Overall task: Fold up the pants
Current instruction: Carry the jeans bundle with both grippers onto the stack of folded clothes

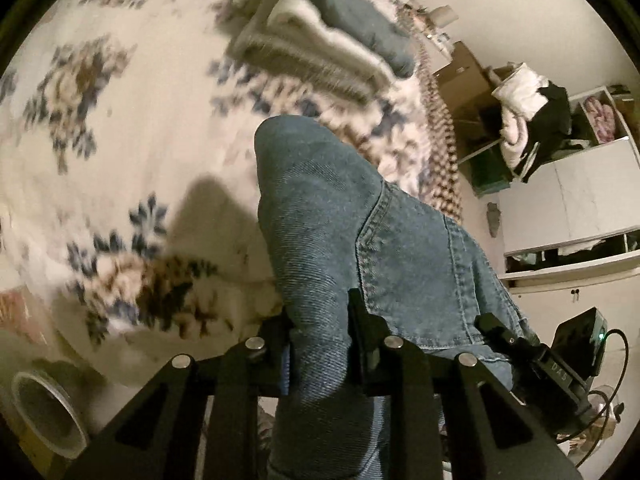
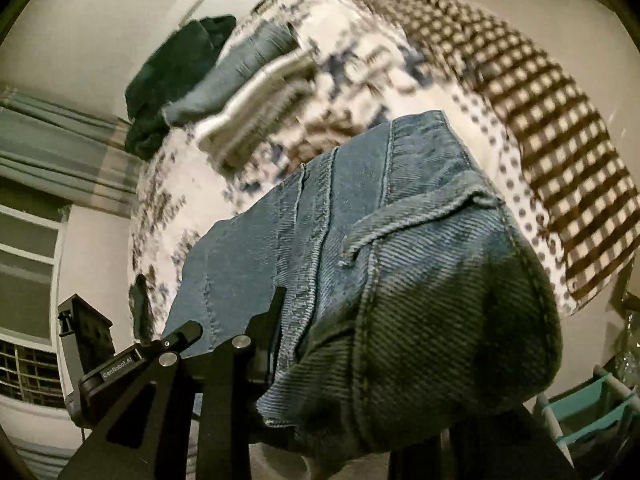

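Observation:
Blue denim pants are held up above a bed with a floral cover. My left gripper is shut on a bunched fold of the pants, which rises between the fingers and drapes to the right. In the right wrist view my right gripper is shut on the pants near the waistband and seams; the denim covers the right finger. The other gripper shows at the edge of each view.
A stack of folded clothes lies on the far part of the bed. A checked blanket hangs over the bed's edge. A tape roll sits lower left. Shelves with clothes and drawers stand at the right.

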`<control>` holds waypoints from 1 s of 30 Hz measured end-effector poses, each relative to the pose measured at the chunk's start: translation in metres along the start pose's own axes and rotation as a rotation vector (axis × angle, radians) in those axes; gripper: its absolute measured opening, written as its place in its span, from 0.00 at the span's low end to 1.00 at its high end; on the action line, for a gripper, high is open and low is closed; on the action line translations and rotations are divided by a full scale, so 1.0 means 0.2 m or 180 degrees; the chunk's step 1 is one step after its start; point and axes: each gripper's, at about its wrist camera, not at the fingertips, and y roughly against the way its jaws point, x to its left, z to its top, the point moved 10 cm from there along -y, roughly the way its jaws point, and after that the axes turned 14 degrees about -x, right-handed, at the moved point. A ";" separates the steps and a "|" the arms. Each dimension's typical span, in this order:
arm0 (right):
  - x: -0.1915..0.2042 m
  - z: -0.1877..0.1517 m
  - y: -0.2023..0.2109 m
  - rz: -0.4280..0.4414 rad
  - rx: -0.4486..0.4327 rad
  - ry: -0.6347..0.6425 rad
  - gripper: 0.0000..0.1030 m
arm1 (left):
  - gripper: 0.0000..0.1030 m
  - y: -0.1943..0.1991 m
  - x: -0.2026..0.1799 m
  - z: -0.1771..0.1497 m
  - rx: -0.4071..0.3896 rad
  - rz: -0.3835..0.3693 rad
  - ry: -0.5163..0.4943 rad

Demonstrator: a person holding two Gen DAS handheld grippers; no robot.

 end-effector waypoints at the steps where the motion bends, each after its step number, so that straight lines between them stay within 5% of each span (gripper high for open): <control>1: 0.04 0.03 0.01 0.0015 -0.0042 -0.0011 0.31 | 0.20 0.02 -0.02 0.06 -0.0032 -0.0018 -0.0020; 11: 0.54 0.68 -0.13 0.0387 -0.0536 -0.0040 0.31 | 0.20 -0.10 -0.22 0.91 -0.0493 -0.0048 -0.0229; 22: 0.96 1.62 -0.98 0.0817 -0.0637 0.0098 0.31 | 0.20 -0.65 -0.17 1.93 -0.0887 0.0042 -0.0170; 27: 1.01 1.83 -1.49 0.0909 -0.0497 0.0196 0.31 | 0.24 -0.97 0.04 2.07 -0.0748 0.0288 -0.0203; 30: 0.92 1.81 -1.79 0.0682 -0.0205 0.0343 0.41 | 0.30 -1.08 0.21 2.03 -0.0623 0.0514 -0.0102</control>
